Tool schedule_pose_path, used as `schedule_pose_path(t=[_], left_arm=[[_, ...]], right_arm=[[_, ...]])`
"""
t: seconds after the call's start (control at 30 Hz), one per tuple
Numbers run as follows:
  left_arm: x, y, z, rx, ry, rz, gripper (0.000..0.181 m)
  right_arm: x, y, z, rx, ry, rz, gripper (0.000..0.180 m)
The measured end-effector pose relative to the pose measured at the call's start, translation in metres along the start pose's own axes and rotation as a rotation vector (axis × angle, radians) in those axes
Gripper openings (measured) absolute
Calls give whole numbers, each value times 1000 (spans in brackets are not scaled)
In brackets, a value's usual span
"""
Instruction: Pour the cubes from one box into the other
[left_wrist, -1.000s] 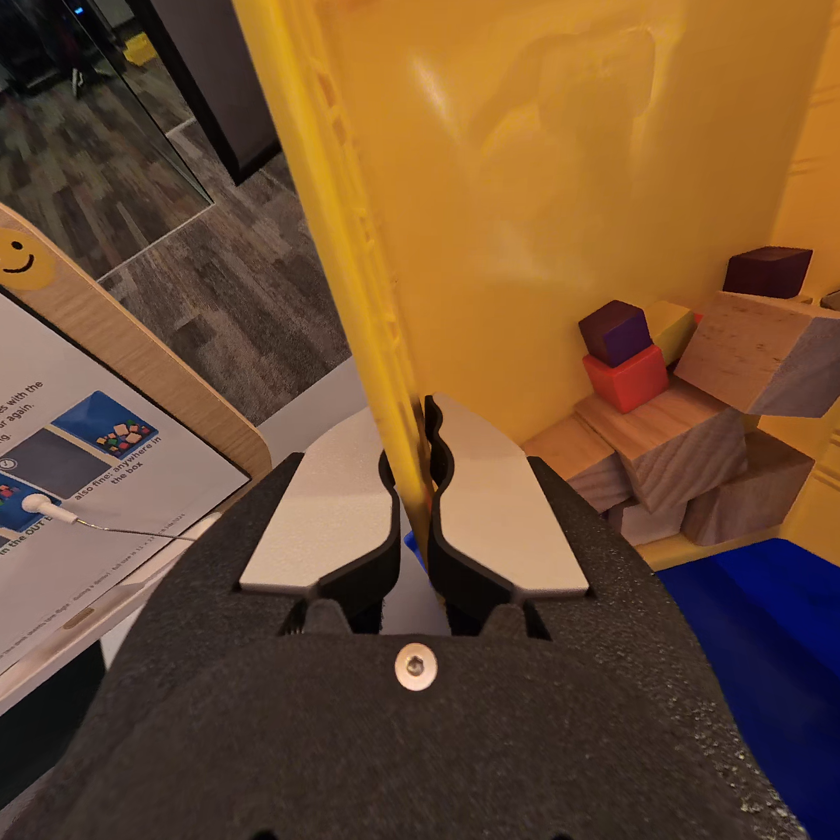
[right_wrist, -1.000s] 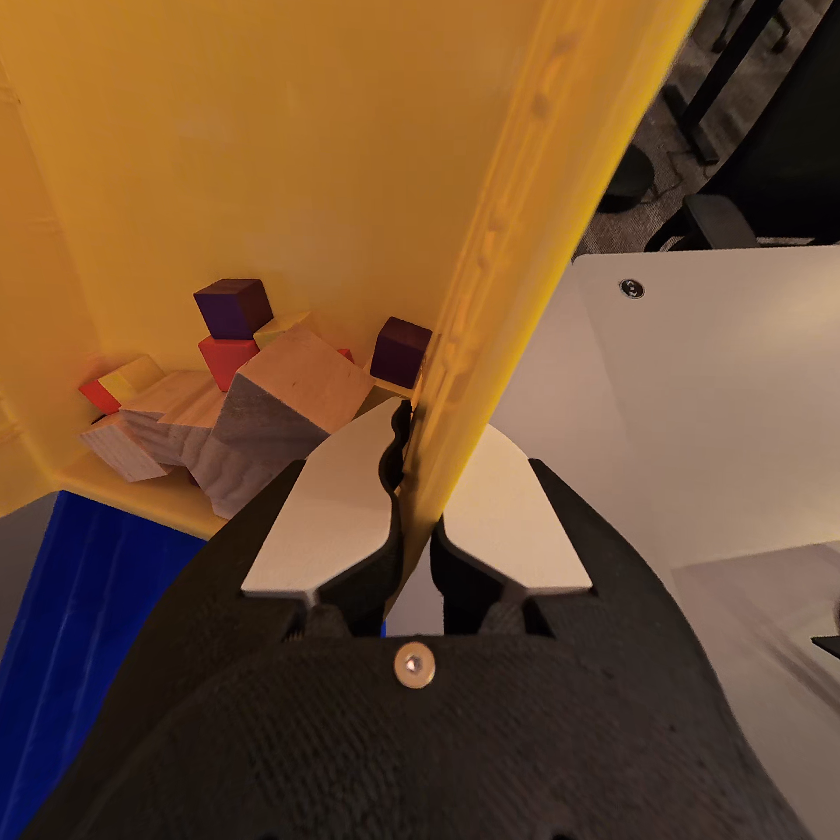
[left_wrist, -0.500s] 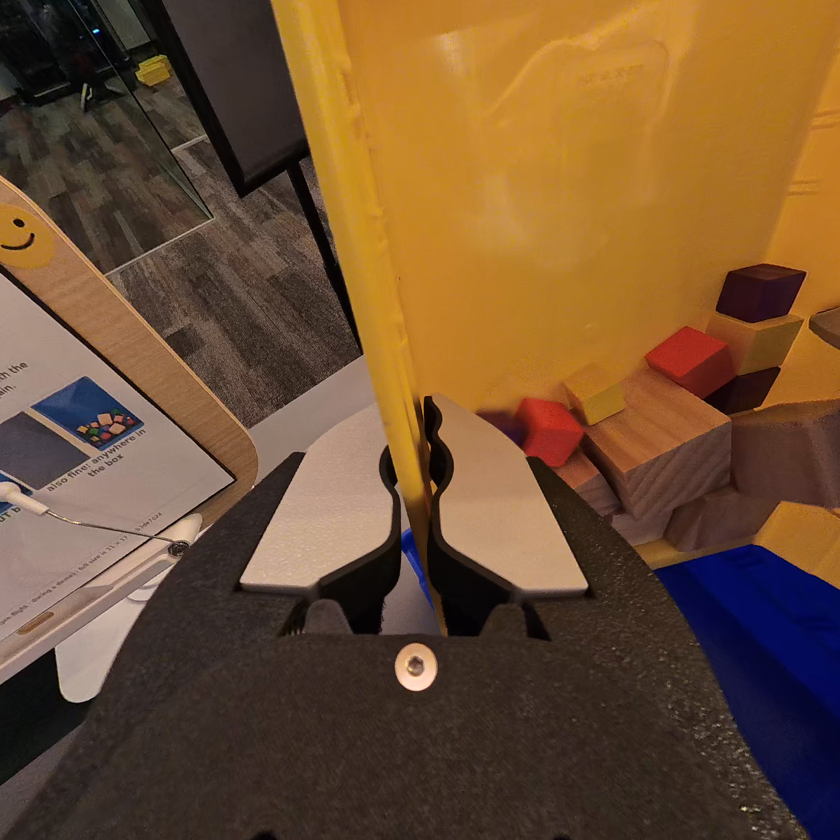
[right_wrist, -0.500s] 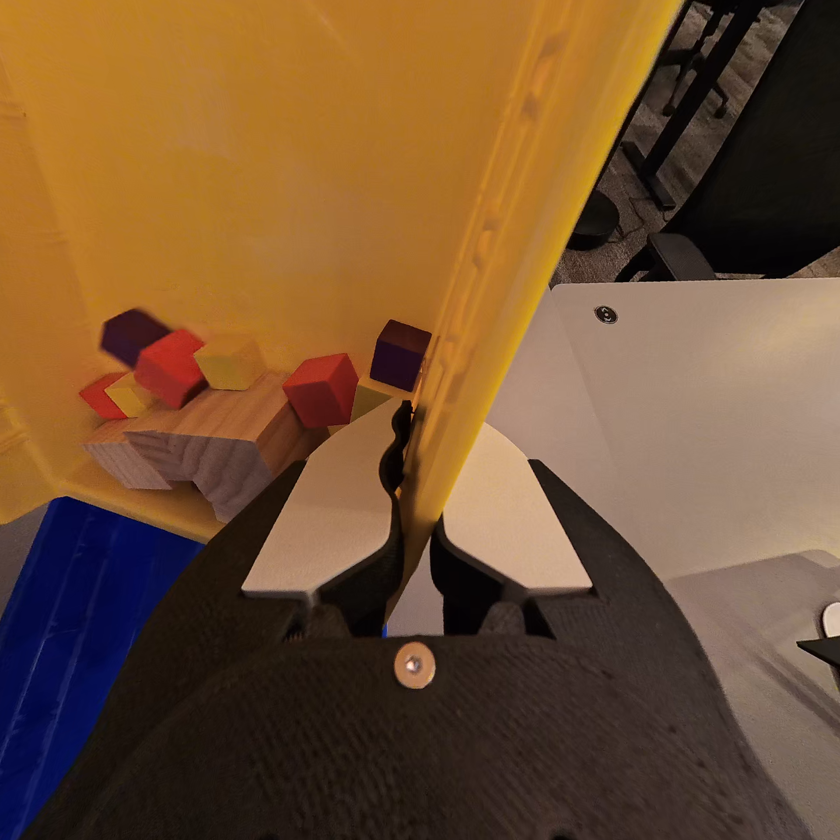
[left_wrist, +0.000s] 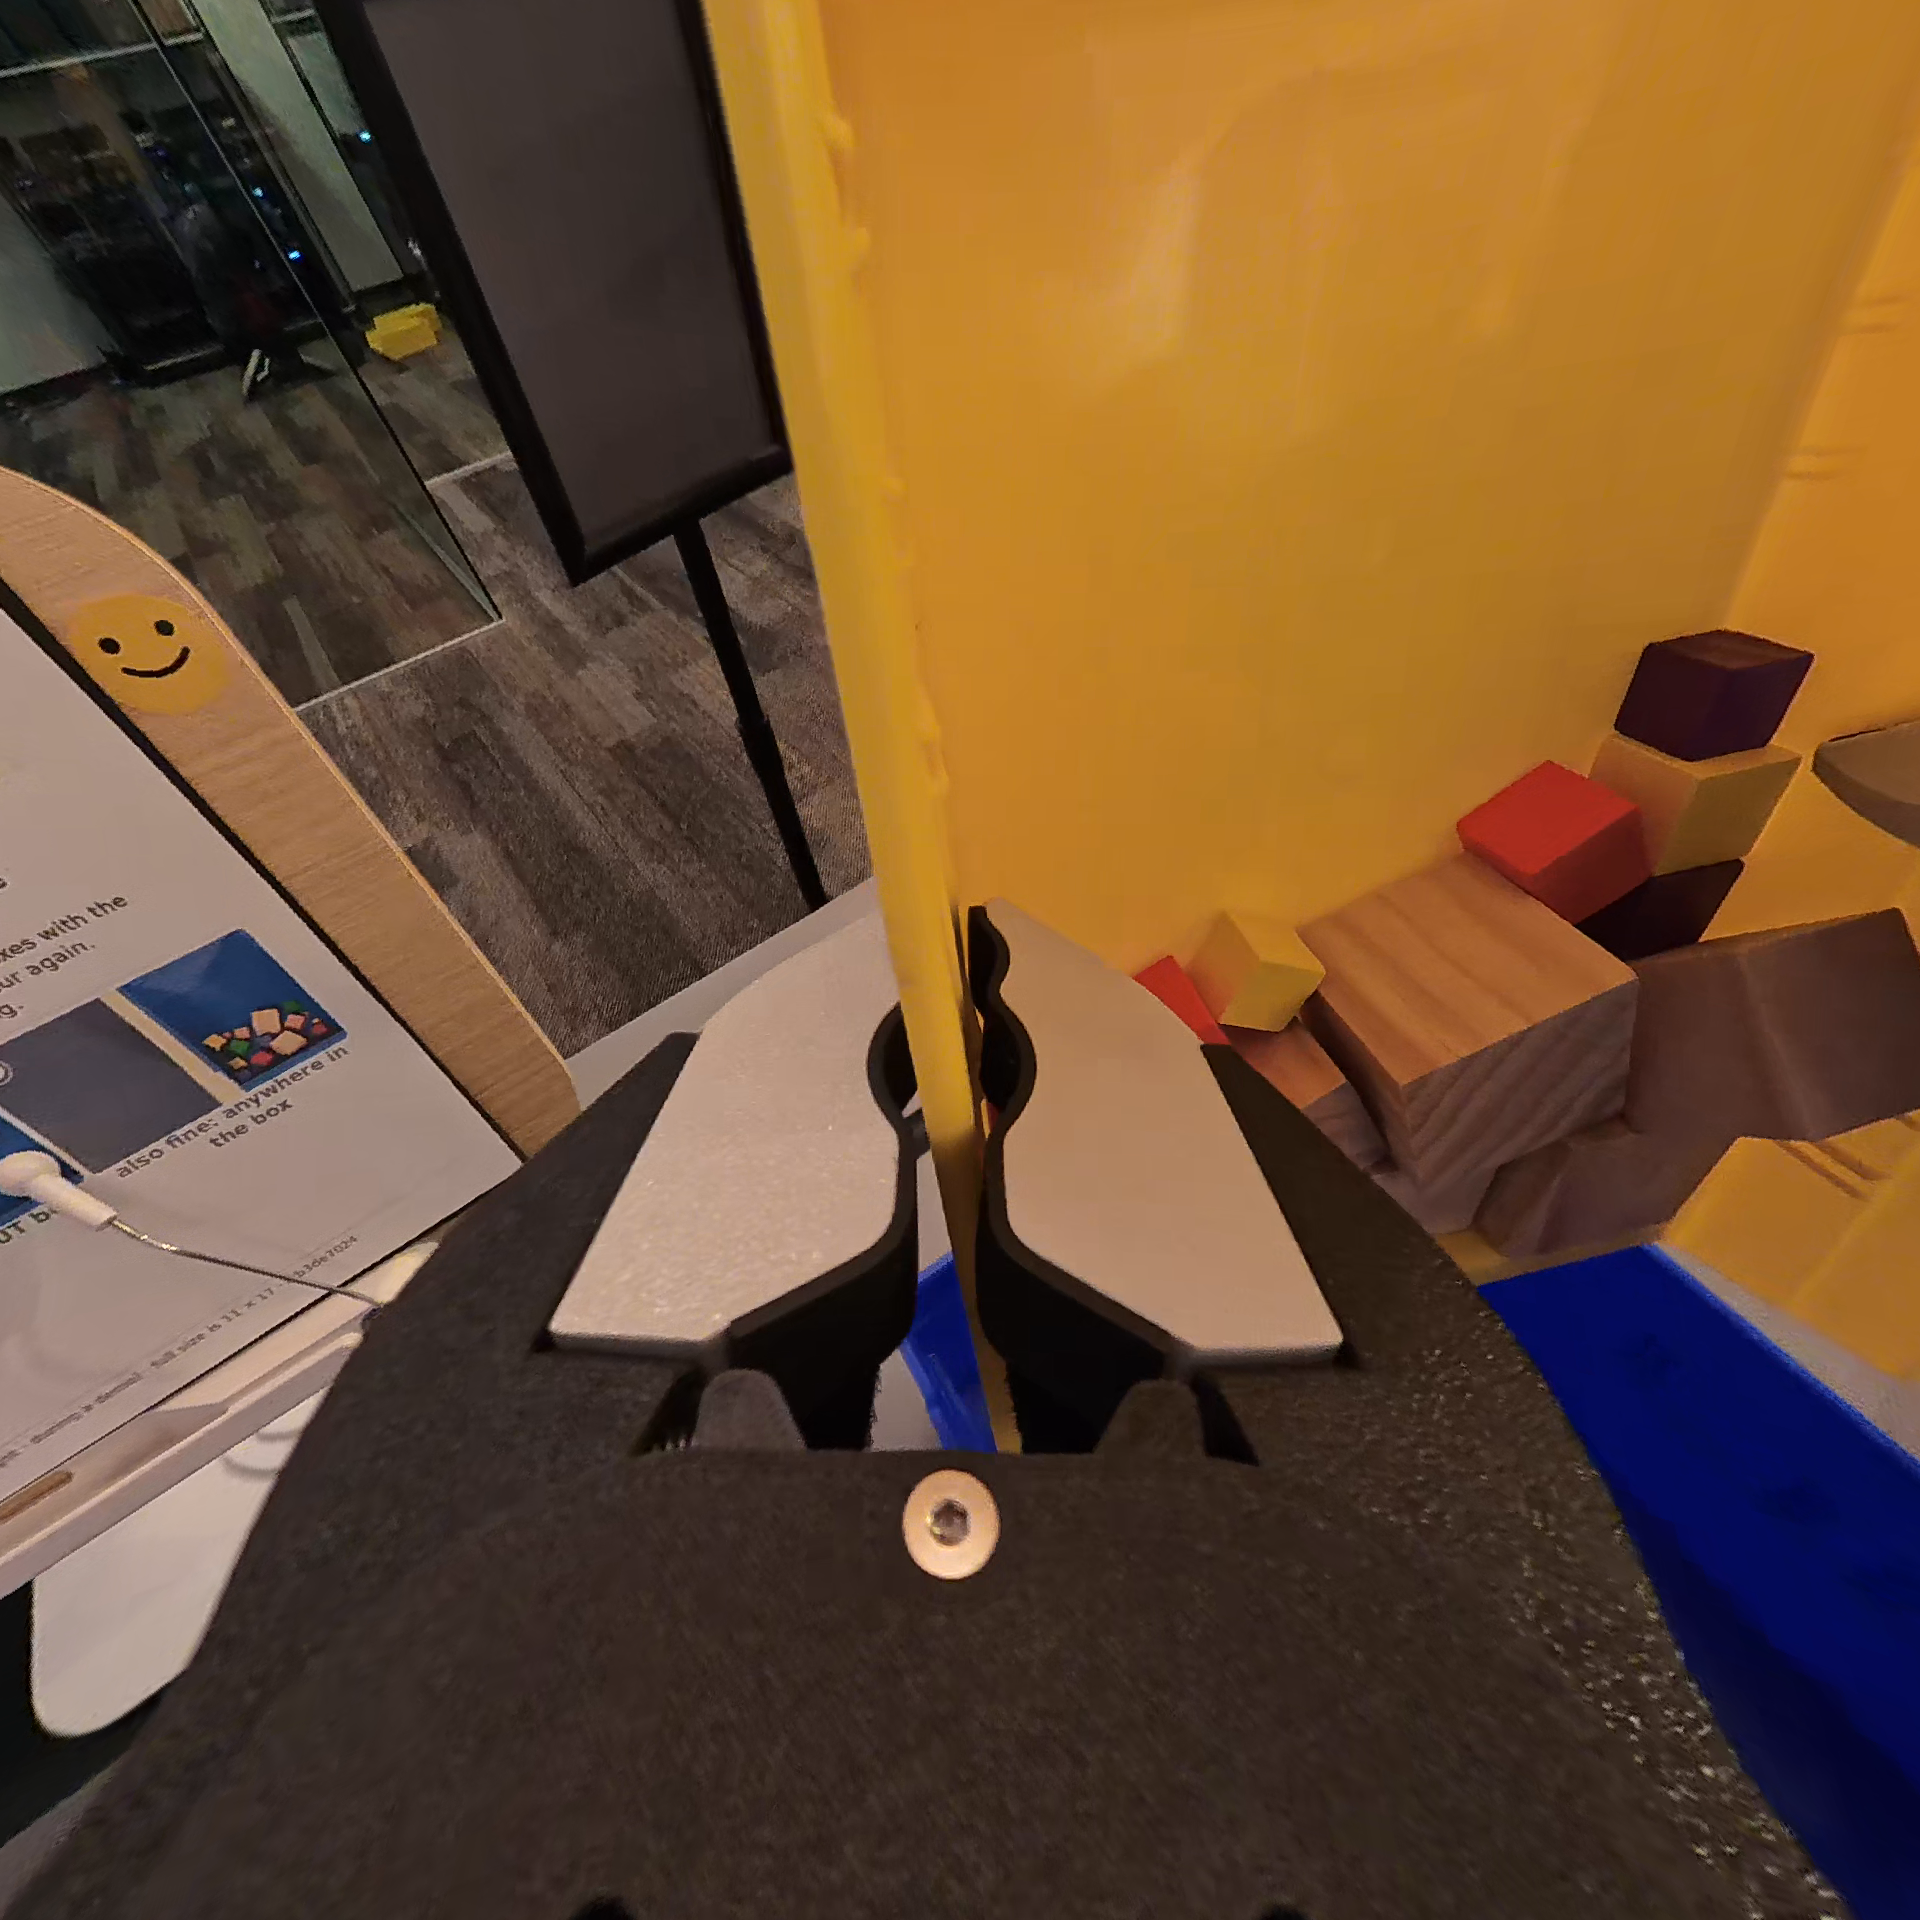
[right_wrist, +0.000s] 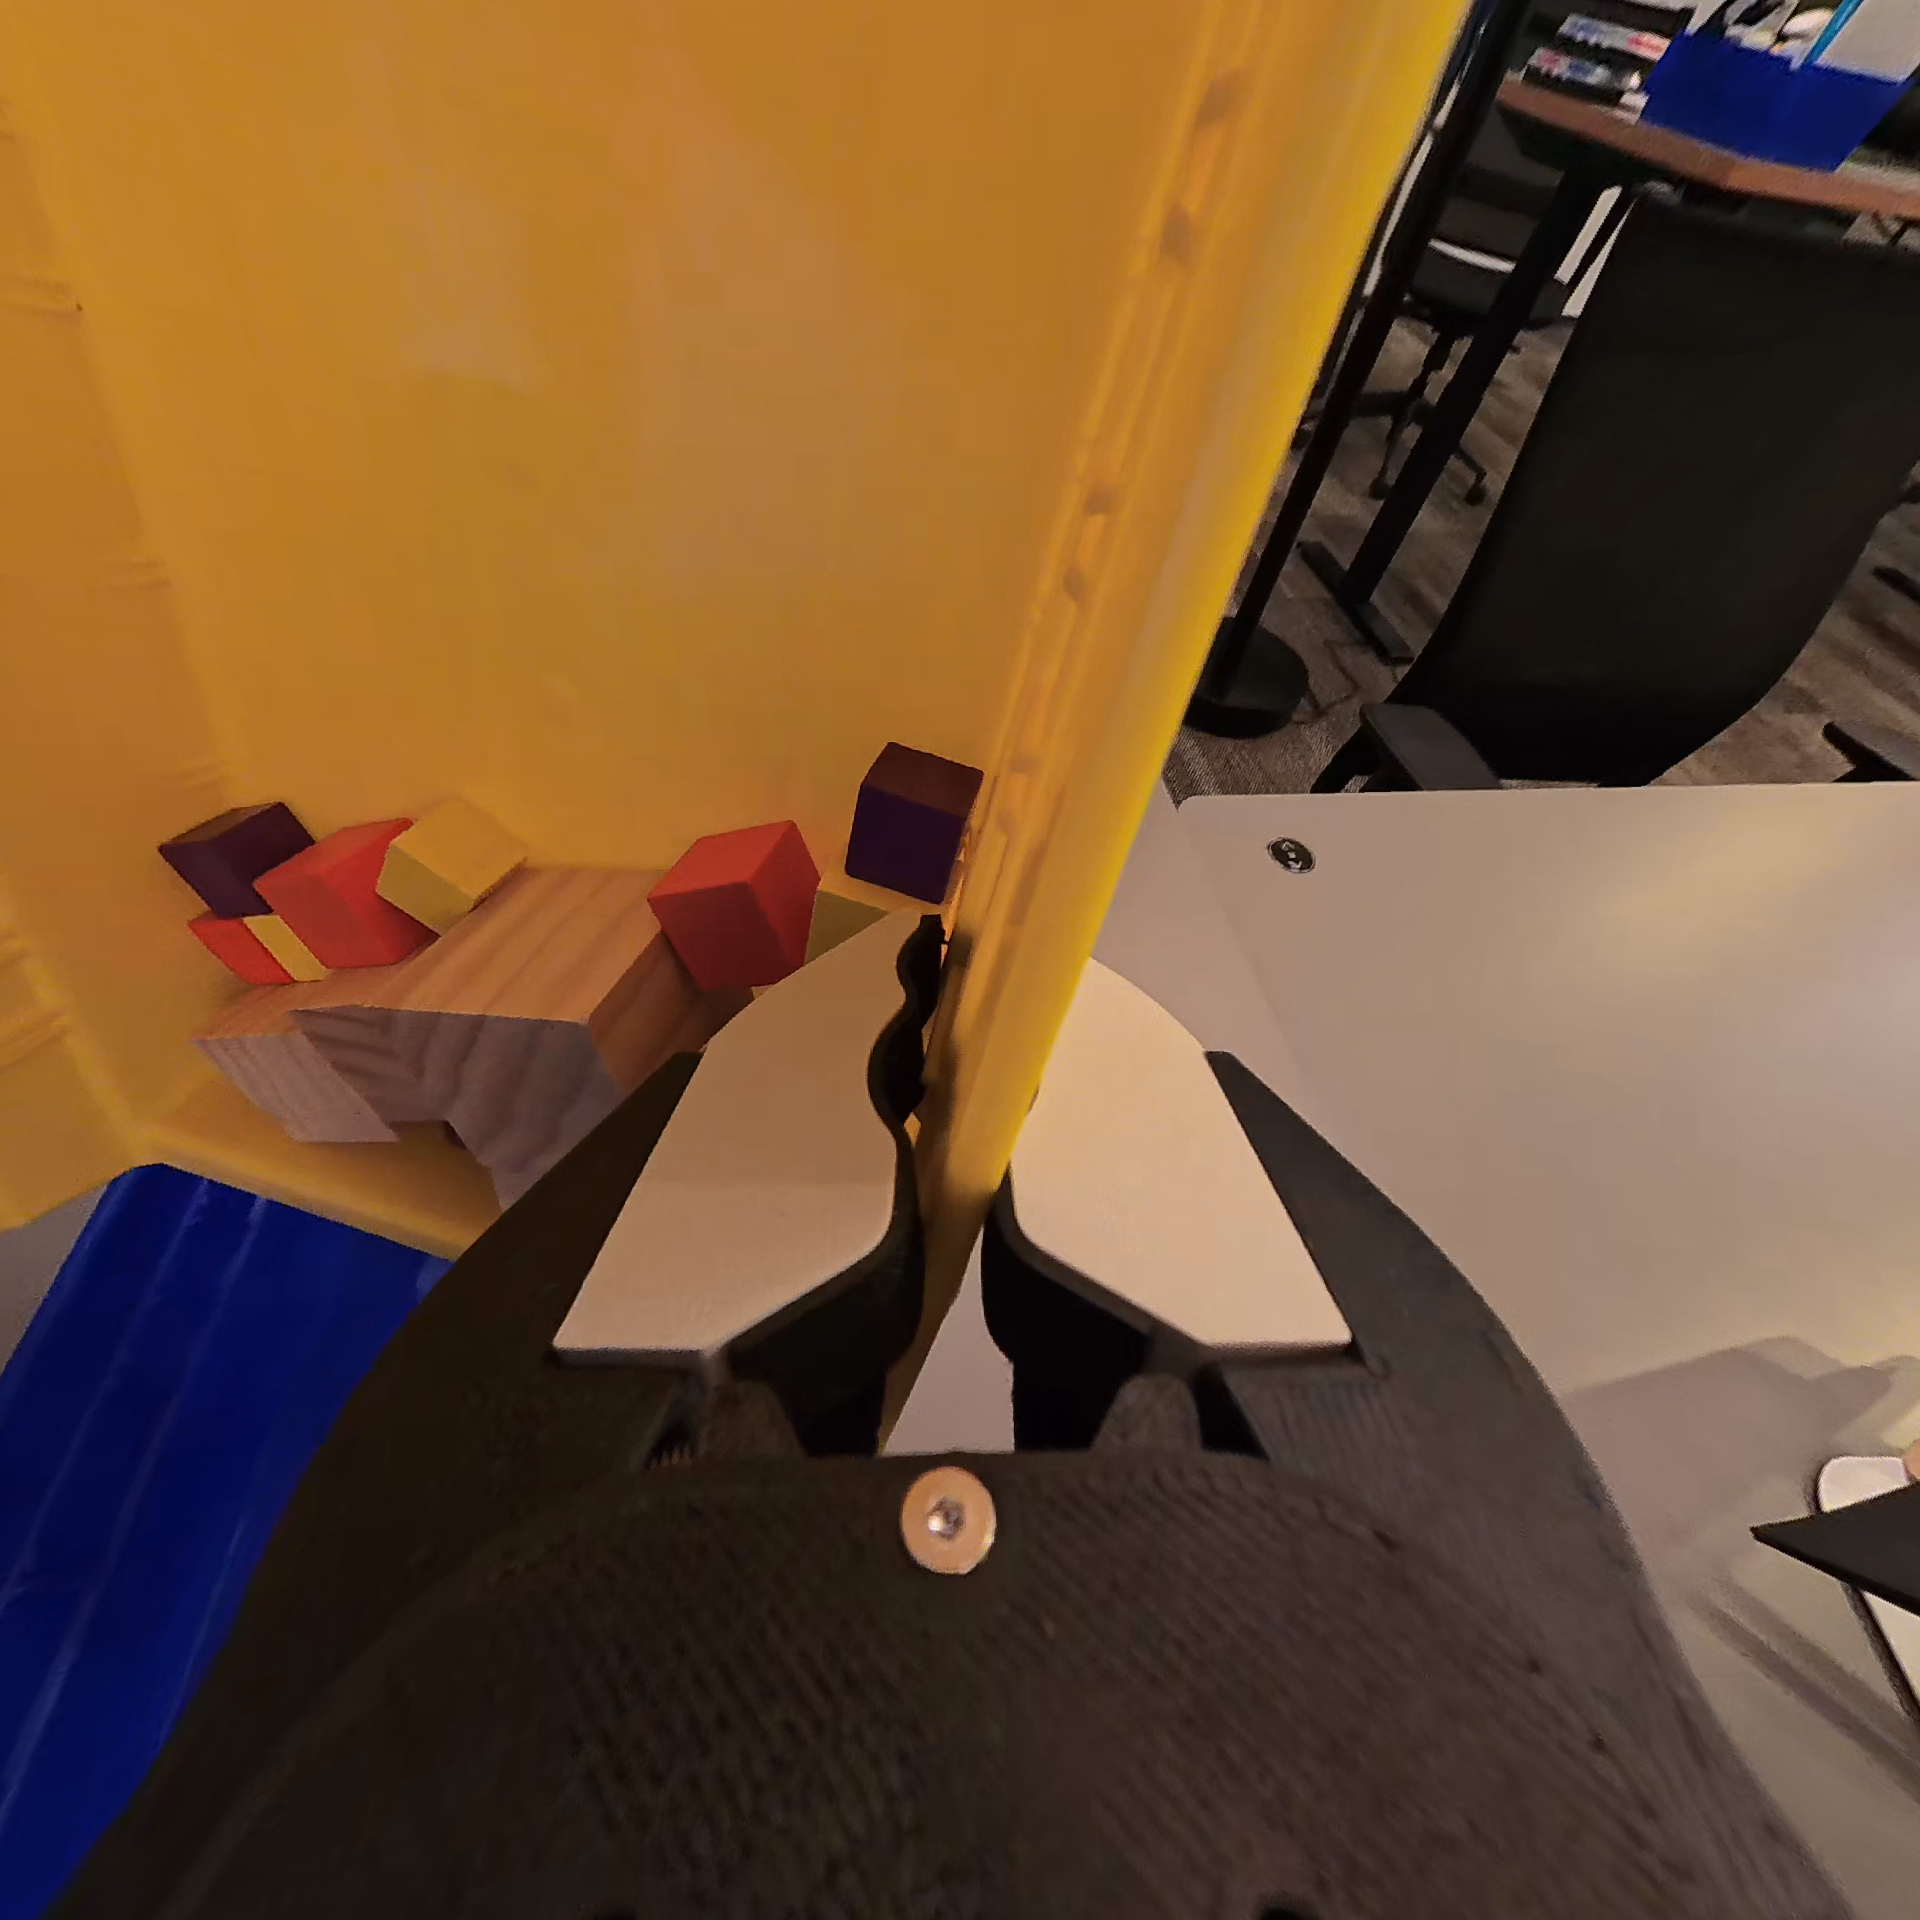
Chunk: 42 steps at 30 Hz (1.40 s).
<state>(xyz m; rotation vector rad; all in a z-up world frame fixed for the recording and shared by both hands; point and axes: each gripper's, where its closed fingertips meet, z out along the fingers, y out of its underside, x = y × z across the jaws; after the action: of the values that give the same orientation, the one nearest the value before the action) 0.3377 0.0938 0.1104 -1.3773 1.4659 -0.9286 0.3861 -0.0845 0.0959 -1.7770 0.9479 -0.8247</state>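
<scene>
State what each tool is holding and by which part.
Both hold the tilted yellow box: the left tool is clamped on the rim of one side wall, the right tool on the rim of the opposite wall.

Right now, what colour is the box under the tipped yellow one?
Blue box, clearest in the right wrist view.

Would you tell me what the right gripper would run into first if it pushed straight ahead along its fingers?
The right gripper is shut on the side wall of the yellow box, so that wall already fills its line. Its inner finger would probably meet the dark purple cube just ahead, though depth is uncertain.
</scene>
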Motion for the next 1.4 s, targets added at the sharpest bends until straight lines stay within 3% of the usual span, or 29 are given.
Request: schedule_pose_path(t=[0.83, 1.4], left_arm=[[2, -20, -34, 275, 41, -136, 5], [-6, 5, -34, 282, 92, -259, 6]], right_arm=[[-2, -37, -40, 254, 96, -120, 4], [-18, -44, -52, 257, 150, -268, 4]])
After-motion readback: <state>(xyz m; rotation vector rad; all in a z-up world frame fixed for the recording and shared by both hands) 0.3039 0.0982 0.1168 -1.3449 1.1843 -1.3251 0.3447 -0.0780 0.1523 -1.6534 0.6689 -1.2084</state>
